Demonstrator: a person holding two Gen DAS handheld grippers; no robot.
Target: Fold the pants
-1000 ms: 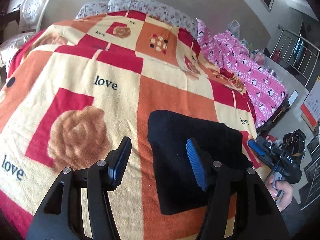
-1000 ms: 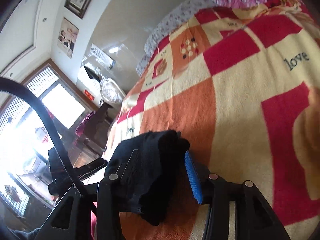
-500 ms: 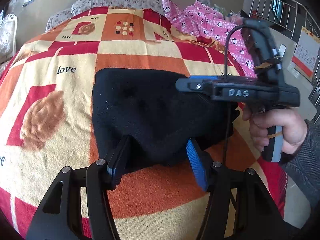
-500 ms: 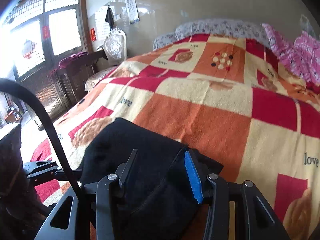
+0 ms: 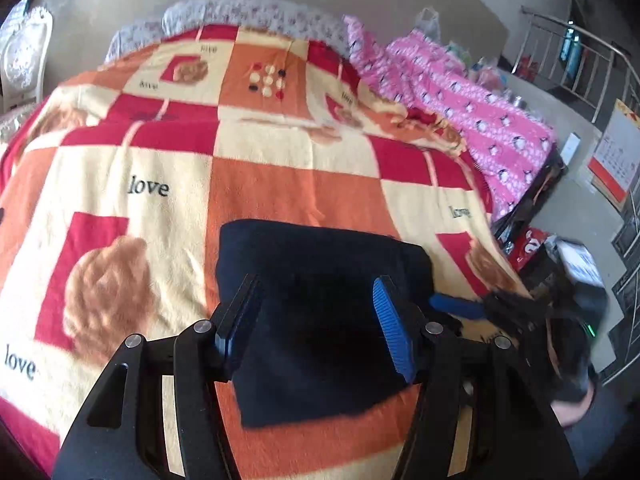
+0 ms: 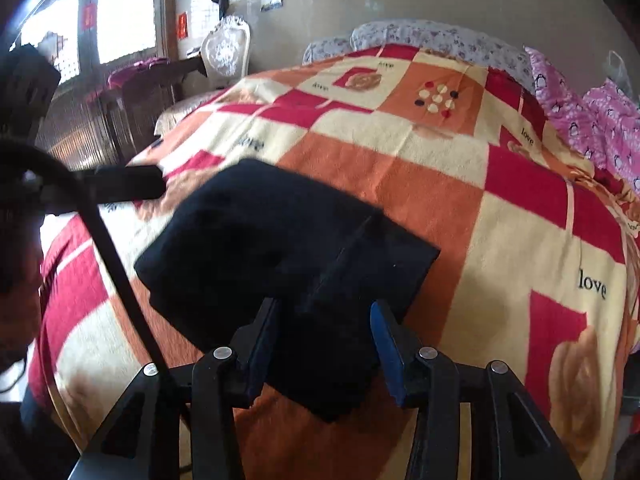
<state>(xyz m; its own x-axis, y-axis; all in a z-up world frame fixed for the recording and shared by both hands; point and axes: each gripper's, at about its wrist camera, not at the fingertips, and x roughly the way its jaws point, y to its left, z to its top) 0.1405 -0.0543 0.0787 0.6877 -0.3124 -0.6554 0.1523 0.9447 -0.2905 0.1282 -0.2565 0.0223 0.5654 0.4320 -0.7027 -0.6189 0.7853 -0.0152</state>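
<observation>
Black knit pants [image 5: 320,320], folded into a thick rectangle, lie on the checked fleece blanket [image 5: 280,192].
Left gripper [image 5: 316,324] gapes empty above them; right gripper [image 6: 320,340] is opening, cloth between its jaws. Snagged fabric could undo the fold.

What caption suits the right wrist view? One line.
Folded black pants lie on the checked blanket, right gripper opening above them.

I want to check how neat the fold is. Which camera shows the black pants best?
The right wrist view: the black pants lie there as a whole folded bundle on the blanket, with layered edges and a seam visible. In the left wrist view the pants look like a flat dark rectangle, partly hidden behind the left gripper.
</observation>
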